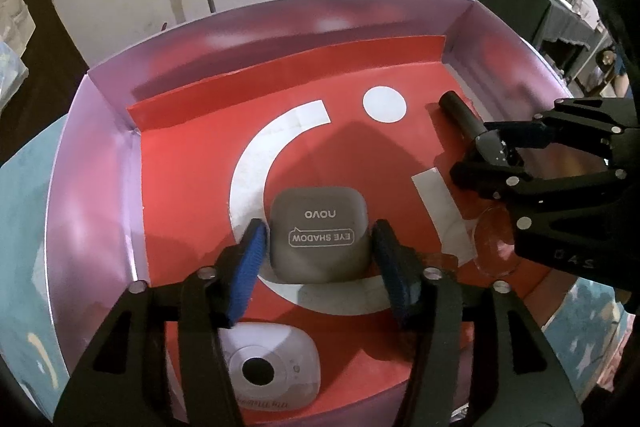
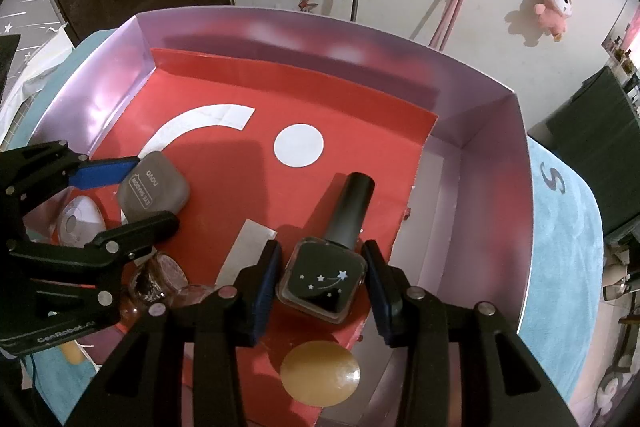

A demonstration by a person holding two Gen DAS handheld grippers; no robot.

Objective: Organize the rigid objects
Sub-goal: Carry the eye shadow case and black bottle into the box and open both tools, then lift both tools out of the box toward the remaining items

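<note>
A: Left tool [image 1: 318, 259] sits parted around the grey eye shadow case [image 1: 318, 237]. Blue ribbed pads [image 1: 249, 267] flank both sides, left pad touching or nearly, right pad a sliver off. Contact unclear, so I can't call it clamped.

B: Right wrist view agrees: one blue pad at the case [image 2: 154, 193], the other finger apart from it. Right tool [image 2: 322, 279] straddles the black nail polish bottle [image 2: 322, 283], gaps on both sides, jaws spread, nothing gripped.

A: Where's everything?

B: All inside the pink-walled box [image 2: 492, 163], on its red liner with the white arc and dot. Bottle lies flat, cap toward 12 o'clock, square glossy body with star print.

A: Case is matte, rounded square, "EYE SHADOW" lettering. At 6 o'clock of it, only in my view in full: white rounded compact [image 1: 266, 375] with a dark round centre.

B: Mine alone shows an amber disc [image 2: 320, 373], smooth, at 6 o'clock of the bottle, plus a clear pinkish jar [image 2: 158, 279] at 9 o'clock. Box rests on a blue fuzzy surface [image 2: 568, 259].
</note>
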